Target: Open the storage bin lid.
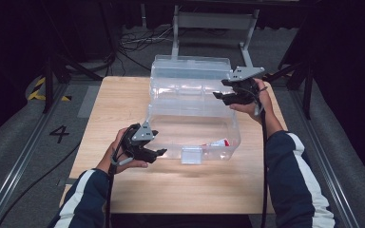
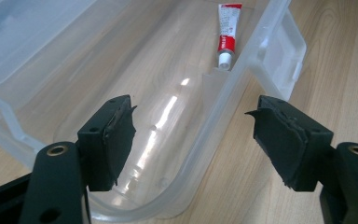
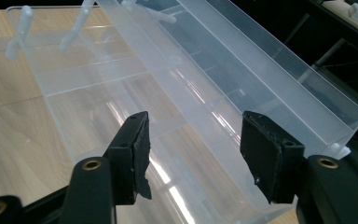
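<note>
my left gripper (image 1: 158, 153) sits at the near left corner of the clear plastic box (image 1: 195, 111), in my left hand (image 1: 123, 154). its jaws stand apart and press on nothing. in the left gripper view the rounded corner of the box's front wall runs up between the two jaws without touching either pad: the left jaw hangs over the inside of the box, the right jaw over the bare wooden table (image 2: 335, 42) outside it. ahead of this gripper, along the same wall and inside the box, lies a red and white tube (image 2: 227, 35), its white cap pointing back toward me. just outside that wall, beyond the right jaw, the box's latch flap (image 2: 282, 58) sticks out over the table.

across the box, well apart from the left one, my right gripper (image 1: 224, 95) is at the far right side, held in my right hand (image 1: 254, 102) with the grey plate on top. its jaws are spread too and grasp nothing. in the right gripper view they hover over the long edge where the opened lid (image 3: 270, 79) rises from the box; the plastic passes below and between the jaws, and i cannot tell whether any pad touches it. beyond the left jaw lies a shallow clear tray with dividers (image 3: 88, 79).
</note>
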`<move>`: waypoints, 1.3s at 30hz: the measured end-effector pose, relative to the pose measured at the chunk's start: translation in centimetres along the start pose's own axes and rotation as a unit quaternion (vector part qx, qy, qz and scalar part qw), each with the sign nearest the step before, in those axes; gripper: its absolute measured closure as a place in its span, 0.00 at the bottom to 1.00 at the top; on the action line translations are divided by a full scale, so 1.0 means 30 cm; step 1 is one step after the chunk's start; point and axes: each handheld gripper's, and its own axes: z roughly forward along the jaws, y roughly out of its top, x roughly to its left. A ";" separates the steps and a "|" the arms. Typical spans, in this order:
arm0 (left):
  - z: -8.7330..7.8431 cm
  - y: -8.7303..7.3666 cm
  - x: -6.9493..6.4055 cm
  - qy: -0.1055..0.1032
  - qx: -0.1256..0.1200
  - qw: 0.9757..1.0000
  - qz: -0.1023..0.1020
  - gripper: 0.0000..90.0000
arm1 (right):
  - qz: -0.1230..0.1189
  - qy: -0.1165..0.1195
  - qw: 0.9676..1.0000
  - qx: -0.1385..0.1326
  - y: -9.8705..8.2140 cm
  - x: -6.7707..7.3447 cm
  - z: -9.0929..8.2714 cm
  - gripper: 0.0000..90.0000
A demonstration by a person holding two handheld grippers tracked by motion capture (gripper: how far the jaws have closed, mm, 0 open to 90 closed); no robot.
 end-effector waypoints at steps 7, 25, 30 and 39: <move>0.017 0.003 0.001 -0.006 0.010 1.000 0.005 0.35 | 0.014 -0.003 1.000 0.010 0.008 -0.030 0.036 0.48; 0.090 0.004 0.011 -0.026 0.038 0.999 0.009 0.51 | 0.021 0.003 0.999 0.034 0.015 -0.083 0.110 0.46; 0.091 0.007 0.011 -0.034 0.048 0.998 0.024 0.52 | 0.016 0.019 0.998 0.049 0.025 -0.087 0.126 0.47; 0.091 0.007 0.012 -0.032 0.049 0.998 0.030 0.54 | 0.002 0.040 0.997 0.062 0.024 -0.083 0.153 0.53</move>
